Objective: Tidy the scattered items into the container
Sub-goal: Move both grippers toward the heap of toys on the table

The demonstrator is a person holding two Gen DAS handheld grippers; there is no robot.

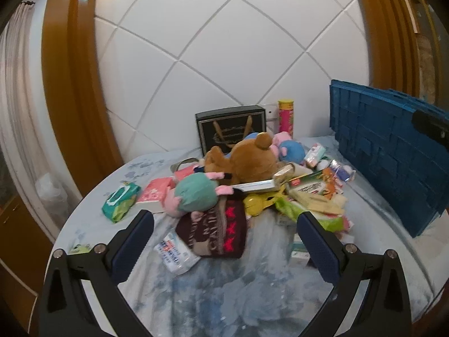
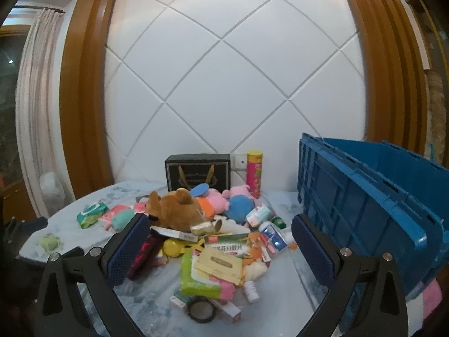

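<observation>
A heap of items lies on the bed: a brown teddy bear (image 1: 249,160) (image 2: 176,210), pink and blue plush toys (image 2: 238,202), a teal plush (image 1: 196,193), a dark knitted cloth (image 1: 216,230), boxes and packets (image 2: 224,255). The blue crate (image 2: 373,205) (image 1: 393,151) stands at the right, open side up. My left gripper (image 1: 224,219) is open, hovering before the cloth with nothing between its fingers. My right gripper (image 2: 220,221) is open too, above the packets, empty.
A black gift bag (image 1: 231,129) and a pink snack tube (image 2: 254,172) stand against the white padded headboard. A green wipes pack (image 1: 120,202) lies far left, a roll of black tape (image 2: 200,309) near the front. Wooden frames flank the headboard.
</observation>
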